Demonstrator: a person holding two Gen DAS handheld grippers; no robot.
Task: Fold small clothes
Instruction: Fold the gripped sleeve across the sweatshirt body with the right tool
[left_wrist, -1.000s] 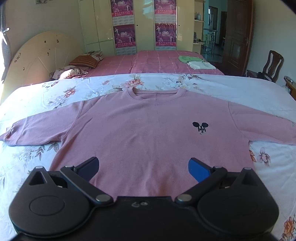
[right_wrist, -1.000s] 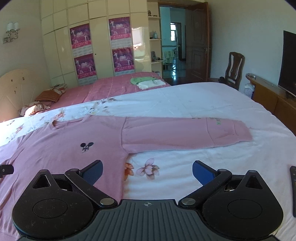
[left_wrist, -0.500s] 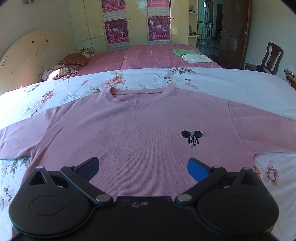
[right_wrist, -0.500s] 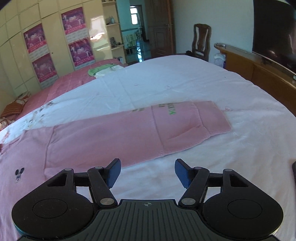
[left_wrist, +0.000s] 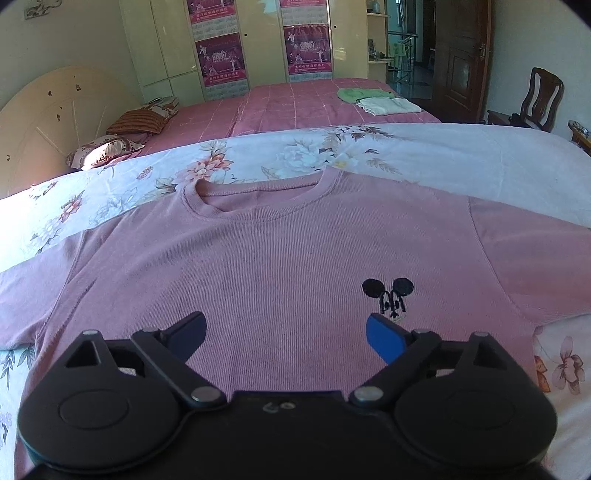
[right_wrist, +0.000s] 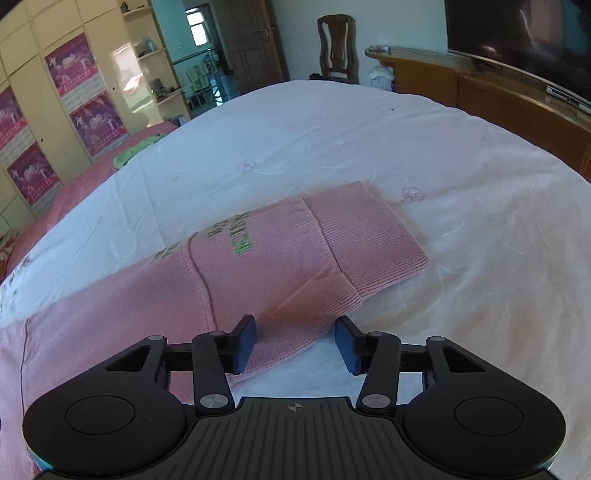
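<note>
A pink sweater (left_wrist: 280, 258) lies flat, front up, on the flowered bedspread (left_wrist: 258, 158) of the near bed, its round neckline toward the far side and a small black mouse-head emblem (left_wrist: 388, 295) on the chest toward the right. The left gripper (left_wrist: 286, 334) hangs over the sweater's lower chest, tilted down at the cloth. Its jaws stand wide apart and have just been closing a little; only flat sweater fabric shows in the gap between them, and the blue pads do not press on anything. The emblem sits just beyond the right-hand pad.

In the right wrist view the sweater's sleeve (right_wrist: 295, 254) stretches out to the right across the white sheet (right_wrist: 369, 140), with green lettering (right_wrist: 240, 236) on it and a ribbed cuff (right_wrist: 369, 236) at its end. The right gripper (right_wrist: 295, 345) is low over the near edge of this sleeve, close to the cuff. Its jaws are about half apart and have just been closing; the sleeve's near edge lies between them, but the pads stand clear of the cloth on both sides.

Beyond, a second bed (left_wrist: 314, 107) with a pink cover carries a green and a white folded garment (left_wrist: 376, 99). A wooden chair (right_wrist: 338, 48) stands far off by the door, and a television (right_wrist: 524, 40) sits on a long wooden cabinet (right_wrist: 498, 99) at the right.
</note>
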